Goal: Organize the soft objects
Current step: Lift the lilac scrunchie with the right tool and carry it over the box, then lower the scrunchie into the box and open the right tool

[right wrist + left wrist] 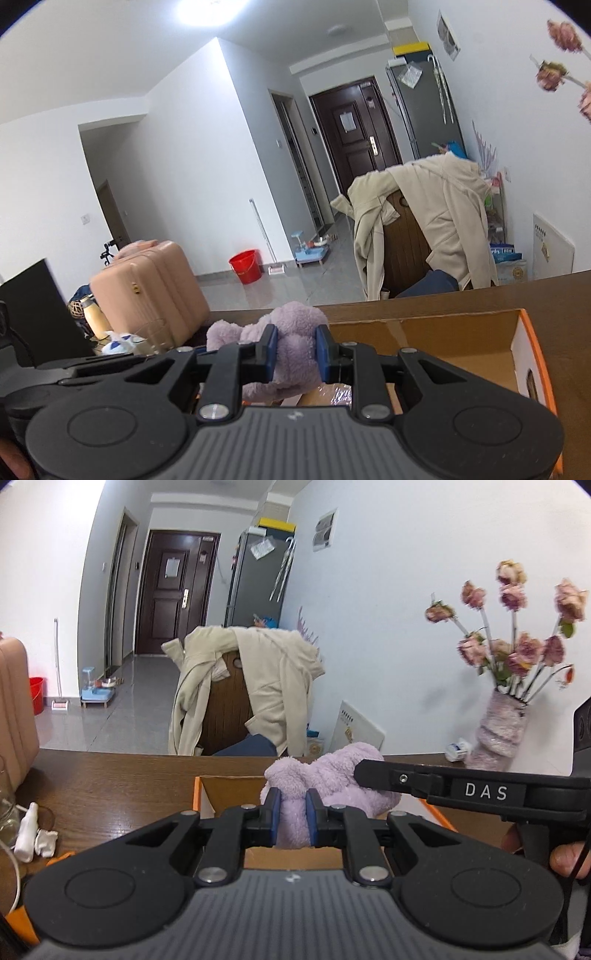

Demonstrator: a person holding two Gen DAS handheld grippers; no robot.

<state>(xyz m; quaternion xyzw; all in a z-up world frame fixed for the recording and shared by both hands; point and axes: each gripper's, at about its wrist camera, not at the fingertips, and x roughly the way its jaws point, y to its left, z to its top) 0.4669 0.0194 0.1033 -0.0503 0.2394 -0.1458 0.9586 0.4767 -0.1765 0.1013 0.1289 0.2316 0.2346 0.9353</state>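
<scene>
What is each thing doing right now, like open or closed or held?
Purple plush: held up by both grippers, above the box.
Left gripper: shut on the plush.
Right gripper: shut on the plush.
Cardboard box: open on the table.
Dark door: closed.
Jacket: draped over a chair.

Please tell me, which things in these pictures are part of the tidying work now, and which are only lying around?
In the job:
- purple plush toy, held by both grippers
- left gripper
- right gripper
- open cardboard box

Only lying around:
- vase of dried flowers
- beige jacket on a chair
- pink suitcase
- red bucket
</scene>
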